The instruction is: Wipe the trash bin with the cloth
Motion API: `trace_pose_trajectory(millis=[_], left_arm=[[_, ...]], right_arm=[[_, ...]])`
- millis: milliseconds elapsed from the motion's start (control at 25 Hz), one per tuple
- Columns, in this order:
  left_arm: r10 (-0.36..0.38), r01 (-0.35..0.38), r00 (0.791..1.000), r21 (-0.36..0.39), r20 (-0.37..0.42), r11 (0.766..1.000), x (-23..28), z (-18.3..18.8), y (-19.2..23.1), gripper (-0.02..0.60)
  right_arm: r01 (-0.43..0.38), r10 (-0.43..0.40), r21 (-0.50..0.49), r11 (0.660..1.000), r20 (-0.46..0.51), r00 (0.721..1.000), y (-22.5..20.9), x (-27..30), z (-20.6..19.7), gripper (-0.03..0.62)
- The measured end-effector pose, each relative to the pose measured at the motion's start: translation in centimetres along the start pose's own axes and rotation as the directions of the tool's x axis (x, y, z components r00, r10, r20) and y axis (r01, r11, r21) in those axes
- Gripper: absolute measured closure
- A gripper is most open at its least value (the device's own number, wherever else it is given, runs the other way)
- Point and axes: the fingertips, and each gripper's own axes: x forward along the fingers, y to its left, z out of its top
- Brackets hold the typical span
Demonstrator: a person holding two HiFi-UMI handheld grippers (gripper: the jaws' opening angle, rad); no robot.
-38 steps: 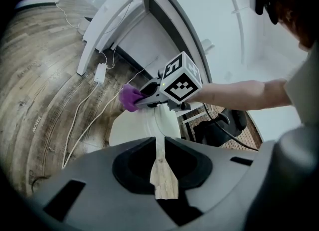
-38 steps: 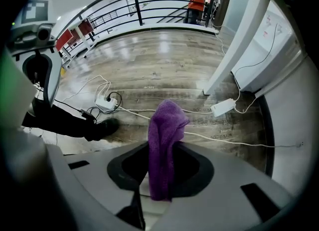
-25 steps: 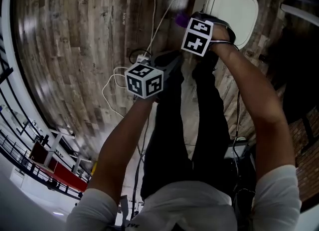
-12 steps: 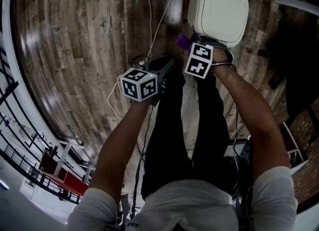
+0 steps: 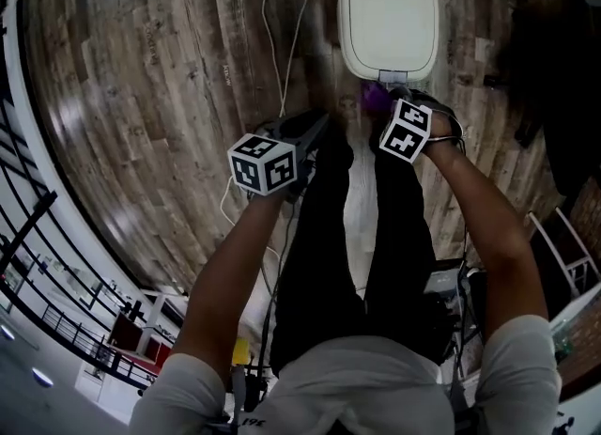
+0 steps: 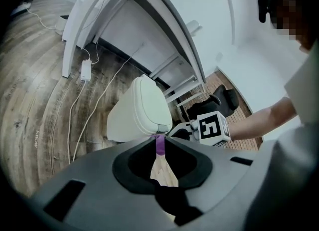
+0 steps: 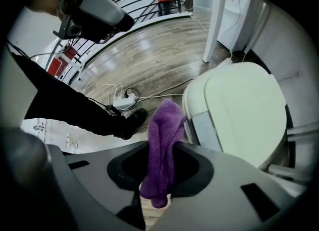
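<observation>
Two grippers are up, and only one is loaded. The right gripper point(image 7: 162, 147) points steeply down, its fingers point(image 7: 209, 170) clamped on the lower part of the purple cloth point(image 7: 164, 125). That leaves a loose upper fold standing clear of the tips, probably so soft fabric rather than hard plastic meets the bin point(image 7: 244, 115).

The white bin stands on the wood floor point(image 5: 141, 95) just ahead of the person's feet, lid down. From the head view the cloth sits just beside the bin's near edge, by the lip of the lid. In the right gripper view its fold overlaps the bin's near corner, but I cannot tell whether it touches.

The left gripper point(image 6: 160, 142) hangs off to the side, well short of the bin and aimed at it. Its fingers point(image 6: 99, 175) are drawn almost together with nothing gripped; only floor and a sliver of purple show through the slit. I judge it is parked there to keep out of the wiping hand's way, though it could steady the bin if a stroke pushes it.

White cables point(image 5: 282, 38) run along the floor left of the bin, clear of both grippers. Wiping looks about to start, or just under way, at the near edge.
</observation>
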Motion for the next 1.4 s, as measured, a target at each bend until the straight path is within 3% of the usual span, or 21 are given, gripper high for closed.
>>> trace_pose_trajectory(millis=[160,320,560,800,960,1160,1280,1400], left_arm=[[-0.024,0.026,0.999,0.046,-0.035,0.999,1.0,1.3,-1.8,0.528],[-0.036,0.041,0.998,0.095,-0.05,0.995,2.8,3.3,-3.5,0.528],[-0.024,0.03,0.999,0.148,-0.043,0.989,7.5,7.0,-6.1,0.528],[0.055,-0.046,0.997,0.152,-0.056,0.987,13.6,9.4,-7.8,0.528],[0.131,-0.114,0.987,0.166,-0.096,0.98,17.7,9.9,-8.6,0.528],[0.199,-0.175,0.974,0.202,-0.106,0.964,21.3,12.2,-8.9,0.528],[0.203,-0.176,0.974,0.224,-0.102,0.959,22.5,13.3,-9.1,0.528],[0.198,-0.167,0.975,0.245,-0.105,0.955,23.2,14.1,-8.7,0.527]], right_arm=[[0.017,-0.026,0.186,0.982,0.05,0.998,-1.8,-2.1,-3.1,0.487],[0.014,-0.057,0.362,0.932,0.11,0.992,-4.3,-3.8,-6.4,0.487],[-0.014,-0.093,0.519,0.854,0.179,0.98,-9.0,-4.2,-12.5,0.487],[-0.089,-0.084,0.575,0.813,0.269,0.96,-14.5,-2.7,-16.7,0.487],[-0.164,-0.081,0.618,0.769,0.349,0.934,-19.5,-1.8,-18.2,0.487],[-0.236,-0.101,0.66,0.713,0.43,0.897,-25.6,-0.4,-17.8,0.487],[-0.288,-0.114,0.691,0.663,0.473,0.873,-28.1,-0.2,-16.5,0.487],[-0.343,-0.118,0.684,0.643,0.532,0.838,-29.6,-0.5,-13.9,0.487]])
